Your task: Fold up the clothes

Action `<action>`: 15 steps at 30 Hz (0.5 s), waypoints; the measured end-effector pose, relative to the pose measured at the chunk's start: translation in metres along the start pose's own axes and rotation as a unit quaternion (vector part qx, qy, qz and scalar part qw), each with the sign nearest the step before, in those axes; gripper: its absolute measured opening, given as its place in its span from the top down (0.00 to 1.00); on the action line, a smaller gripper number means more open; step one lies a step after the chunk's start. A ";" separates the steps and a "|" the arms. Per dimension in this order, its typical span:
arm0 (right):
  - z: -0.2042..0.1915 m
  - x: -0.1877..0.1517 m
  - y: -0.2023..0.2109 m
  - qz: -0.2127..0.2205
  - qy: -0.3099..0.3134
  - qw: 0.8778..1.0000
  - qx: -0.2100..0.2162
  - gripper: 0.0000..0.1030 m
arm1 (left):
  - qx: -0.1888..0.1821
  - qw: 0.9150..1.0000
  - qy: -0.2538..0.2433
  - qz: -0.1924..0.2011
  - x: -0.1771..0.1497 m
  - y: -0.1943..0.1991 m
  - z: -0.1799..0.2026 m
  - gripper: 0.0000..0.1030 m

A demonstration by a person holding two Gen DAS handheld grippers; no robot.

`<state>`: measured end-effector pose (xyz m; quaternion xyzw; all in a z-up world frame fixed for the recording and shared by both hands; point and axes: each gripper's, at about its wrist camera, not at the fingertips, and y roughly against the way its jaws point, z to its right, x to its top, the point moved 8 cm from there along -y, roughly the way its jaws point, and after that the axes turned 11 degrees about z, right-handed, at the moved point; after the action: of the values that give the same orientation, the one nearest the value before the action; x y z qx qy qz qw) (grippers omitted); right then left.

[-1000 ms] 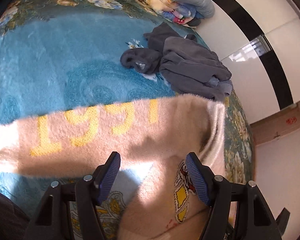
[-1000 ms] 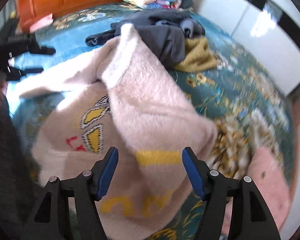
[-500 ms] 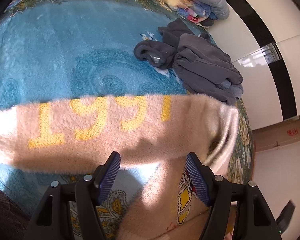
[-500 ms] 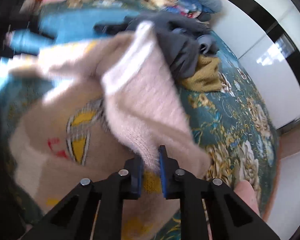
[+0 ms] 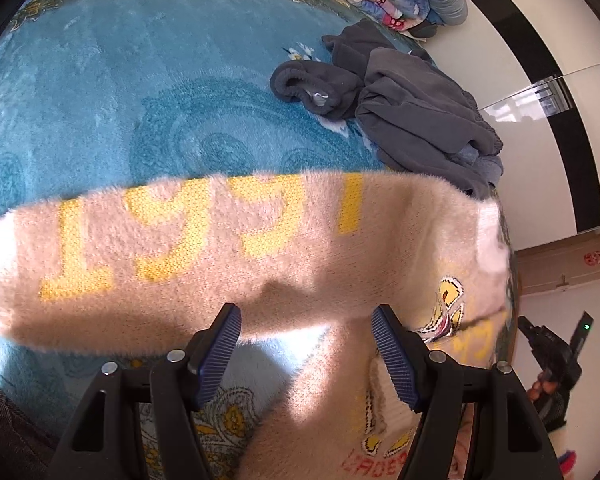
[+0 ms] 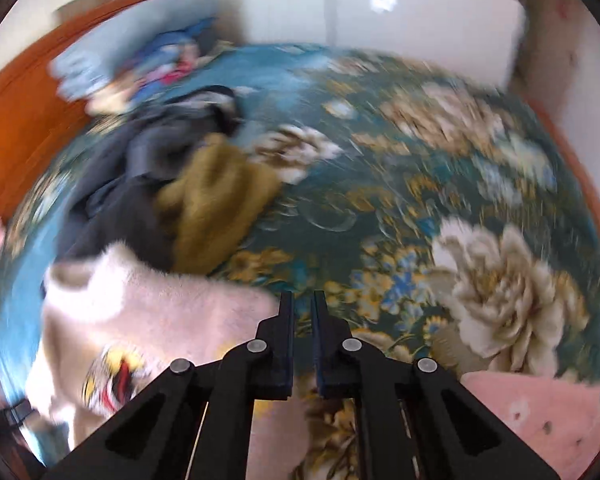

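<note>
Two grippers [image 5: 306, 354] [image 6: 303, 340] over pink sweater [image 5: 228, 256]

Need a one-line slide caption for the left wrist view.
Open left tool above a cream sweater with yellow lettering, spread on a blue blanket; grey clothes heaped beyond.

Left wrist view sharp, bright. Sun patches on pink sweater [image 5: 228, 248], dark shadow band across lower edge. Glare on glossy wall [image 5: 512, 108]. Right wrist view smeared all over (flowers on blanket [image 6: 420, 184] streaky). Both pictures round, edges bent, corners black.
</note>
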<state>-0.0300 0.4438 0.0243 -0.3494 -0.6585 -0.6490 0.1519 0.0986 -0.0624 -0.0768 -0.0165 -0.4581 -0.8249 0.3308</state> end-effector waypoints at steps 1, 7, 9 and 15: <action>0.008 -0.006 -0.009 -0.017 -0.020 1.000 -0.005 0.92 | 0.002 1.000 0.001 -0.001 0.000 -0.002 -0.001 0.30; -0.033 -0.016 0.014 0.006 0.039 0.998 0.055 0.92 | 0.007 1.000 0.008 -0.002 0.003 -0.007 -0.005 0.30; -0.066 -0.030 0.032 0.011 0.091 0.991 0.094 0.81 | 0.006 1.000 0.006 -0.002 0.004 -0.007 -0.005 0.30; -0.170 -0.156 0.067 -0.040 0.273 0.938 0.210 0.36 | 0.007 1.000 0.008 0.007 0.007 0.000 -0.009 0.30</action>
<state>0.0817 0.2340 -0.0081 -0.0922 -0.7266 -0.5719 0.3694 0.0958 -0.0734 -0.0798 -0.0109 -0.4613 -0.8192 0.3407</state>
